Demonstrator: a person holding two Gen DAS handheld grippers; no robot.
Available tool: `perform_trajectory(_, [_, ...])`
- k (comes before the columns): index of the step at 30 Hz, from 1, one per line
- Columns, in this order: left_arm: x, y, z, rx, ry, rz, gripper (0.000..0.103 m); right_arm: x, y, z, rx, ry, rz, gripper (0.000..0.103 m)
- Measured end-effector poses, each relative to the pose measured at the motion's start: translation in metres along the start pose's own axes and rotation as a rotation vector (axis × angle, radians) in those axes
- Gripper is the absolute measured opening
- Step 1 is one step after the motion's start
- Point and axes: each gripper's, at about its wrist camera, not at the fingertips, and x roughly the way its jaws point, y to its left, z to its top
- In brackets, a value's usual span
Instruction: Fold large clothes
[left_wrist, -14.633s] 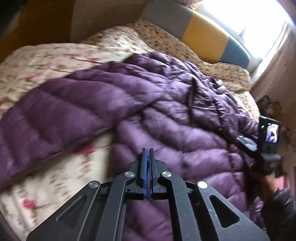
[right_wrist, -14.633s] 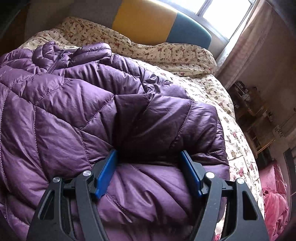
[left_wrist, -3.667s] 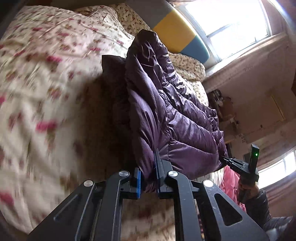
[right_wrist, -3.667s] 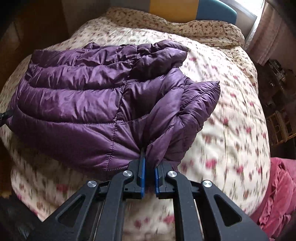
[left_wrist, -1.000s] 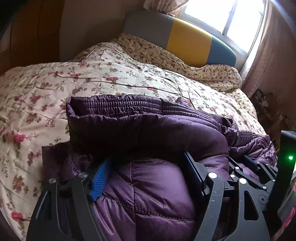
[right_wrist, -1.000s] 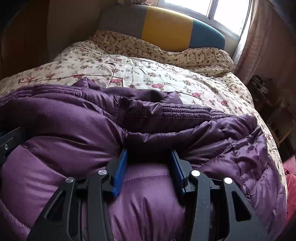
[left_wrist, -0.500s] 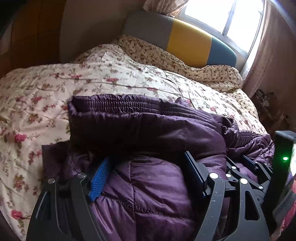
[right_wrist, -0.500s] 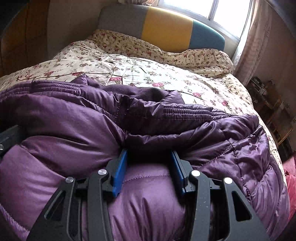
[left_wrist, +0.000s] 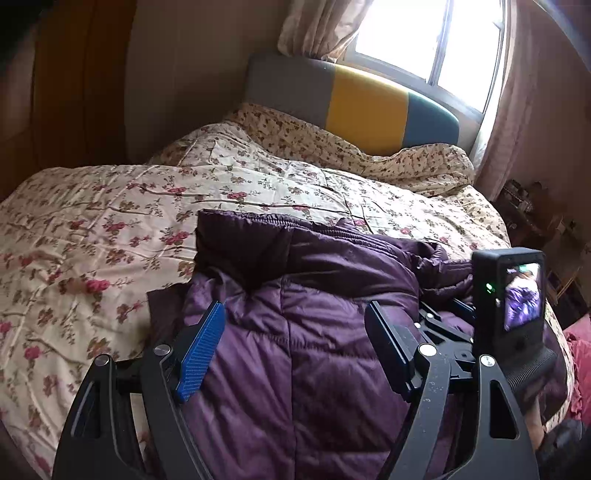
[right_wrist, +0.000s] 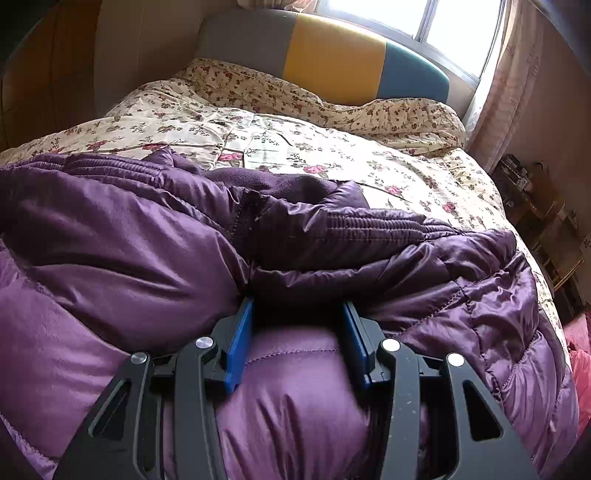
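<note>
The purple down jacket (left_wrist: 314, 332) lies bunched in a thick fold at the near edge of the bed (left_wrist: 110, 221), elastic hem on top. My left gripper (left_wrist: 295, 332) is spread wide, jaws straddling the puffy fold but pinching nothing. My right gripper (right_wrist: 297, 332) stands about half open, pads against the padding, likely pressing it flat so the fold stays put.

Jacket (left_wrist: 314, 332) on the quilt (left_wrist: 110, 229), headboard (left_wrist: 354, 103) behind, window (left_wrist: 436, 51) beyond.
</note>
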Motion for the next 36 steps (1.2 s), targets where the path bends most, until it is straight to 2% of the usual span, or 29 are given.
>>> perform_trajectory(11, [-0.035,0.017,-0.018,-0.007,-0.013,0.011,0.077,0.000,0.000,0.001,-0.005,0.006,-0.004,0.045])
perform_trajectory(12, [-0.037,0.021,-0.019,-0.010,-0.012,0.015,0.077,0.000,0.000,0.001,-0.004,0.008,-0.005,0.045])
perform_trajectory(13, [-0.040,0.024,-0.022,-0.014,-0.011,0.018,0.082,0.000,0.000,0.001,-0.006,0.014,-0.006,0.045])
perform_trajectory(17, [-0.044,0.046,-0.028,-0.054,0.005,0.012,0.083,-0.004,0.001,0.006,-0.027,0.031,-0.018,0.048])
perform_trajectory(20, [-0.043,0.072,-0.033,-0.132,0.038,-0.040,0.083,-0.017,-0.009,0.010,0.006,0.035,0.012,0.053])
perform_trajectory(28, [-0.023,0.134,-0.056,-0.416,0.161,-0.266,0.083,-0.080,-0.036,-0.004,0.035,-0.038,0.101,0.051])
perform_trajectory(31, [-0.020,0.143,-0.063,-0.485,0.164,-0.335,0.083,-0.100,-0.045,-0.018,0.036,-0.048,0.123,0.042])
perform_trajectory(33, [-0.020,0.142,-0.064,-0.496,0.160,-0.378,0.083,-0.109,-0.050,-0.028,0.047,-0.037,0.151,0.035])
perform_trajectory(34, [-0.020,0.140,-0.065,-0.514,0.165,-0.420,0.083,-0.111,-0.051,-0.030,0.051,-0.031,0.163,0.034])
perform_trajectory(36, [-0.019,0.137,-0.065,-0.523,0.171,-0.447,0.083,-0.118,-0.051,-0.039,0.048,-0.027,0.188,0.032])
